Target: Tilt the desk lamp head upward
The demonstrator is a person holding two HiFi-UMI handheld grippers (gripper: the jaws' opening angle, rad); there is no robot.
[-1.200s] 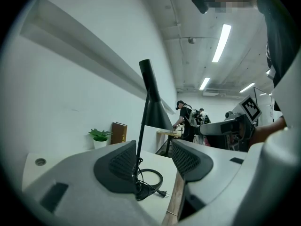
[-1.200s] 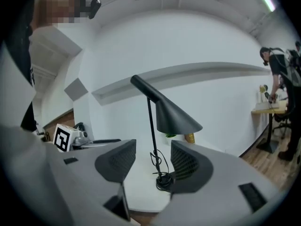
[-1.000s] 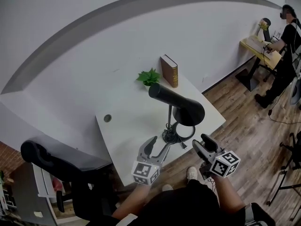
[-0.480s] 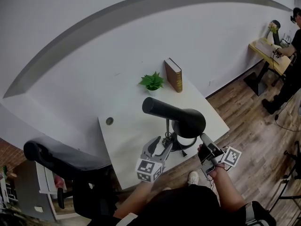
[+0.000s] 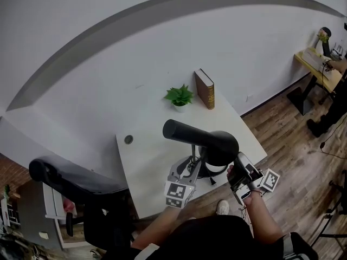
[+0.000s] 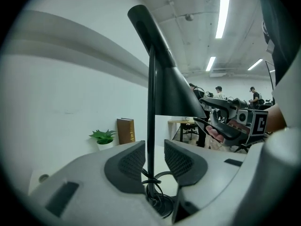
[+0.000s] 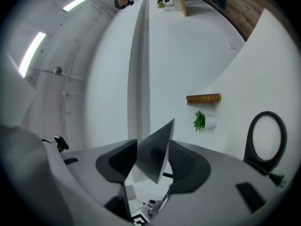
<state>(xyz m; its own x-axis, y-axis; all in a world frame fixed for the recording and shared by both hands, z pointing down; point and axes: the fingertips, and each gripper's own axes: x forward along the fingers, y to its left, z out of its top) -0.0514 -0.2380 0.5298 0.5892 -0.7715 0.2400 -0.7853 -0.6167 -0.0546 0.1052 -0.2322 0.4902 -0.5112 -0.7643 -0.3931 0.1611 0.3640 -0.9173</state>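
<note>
A black desk lamp stands on the white desk (image 5: 143, 164), its long head (image 5: 187, 133) lying nearly level and its shade (image 5: 219, 145) facing down. My left gripper (image 5: 184, 170) is low at the lamp's pole (image 6: 151, 117), just above the base (image 5: 201, 170). The pole runs between its jaws (image 6: 154, 157), which are closing, with a gap still showing on one side. My right gripper (image 5: 237, 163) reaches the shade from the right. The shade's rim (image 7: 155, 154) sits between its wide jaws (image 7: 153, 163), which are closing a little.
A small green plant (image 5: 179, 96) and an upright brown book (image 5: 205, 89) stand at the desk's far edge by the wall. A black office chair (image 5: 70, 180) is left of the desk. A person works at a wooden desk (image 5: 317, 64) far right.
Both grippers have moved in from the desk's front edge to the lamp. The left jaws now straddle the pole and have narrowed; the right jaws now take in the shade's rim.
</note>
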